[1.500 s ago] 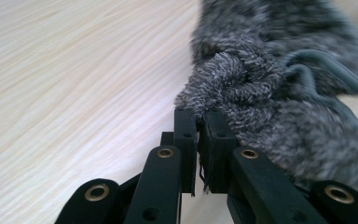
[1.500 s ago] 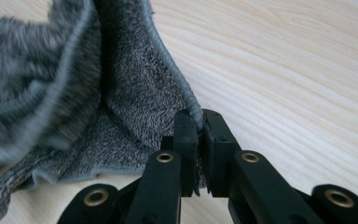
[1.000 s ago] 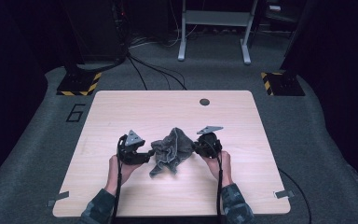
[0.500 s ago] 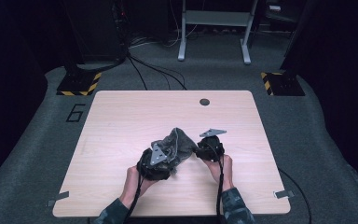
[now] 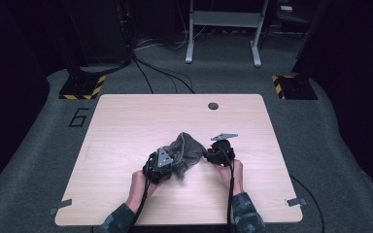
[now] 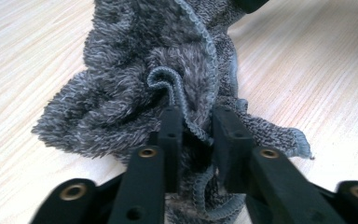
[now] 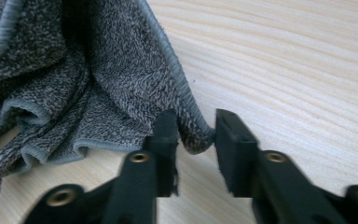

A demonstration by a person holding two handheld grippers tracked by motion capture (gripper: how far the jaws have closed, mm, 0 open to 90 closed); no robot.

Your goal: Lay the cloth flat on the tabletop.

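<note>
On the wooden bench [image 5: 126, 141] a grey terry towel [image 5: 187, 150] lay bunched between both hands; it looked soft, light and floppy. The left tool [image 6: 191, 128] pinched a gathered fold, the right tool [image 7: 193, 135] its hemmed corner, the firmest hold.

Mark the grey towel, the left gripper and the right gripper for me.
grey towel [image 5: 187, 148]: high view, bunched middle between the grippers.
left gripper [image 6: 196, 127]: left gripper view, gap between the jaw tips, where the towel's hem sits.
right gripper [image 7: 196, 133]: right gripper view, between the jaw tips, at the towel's corner.
</note>
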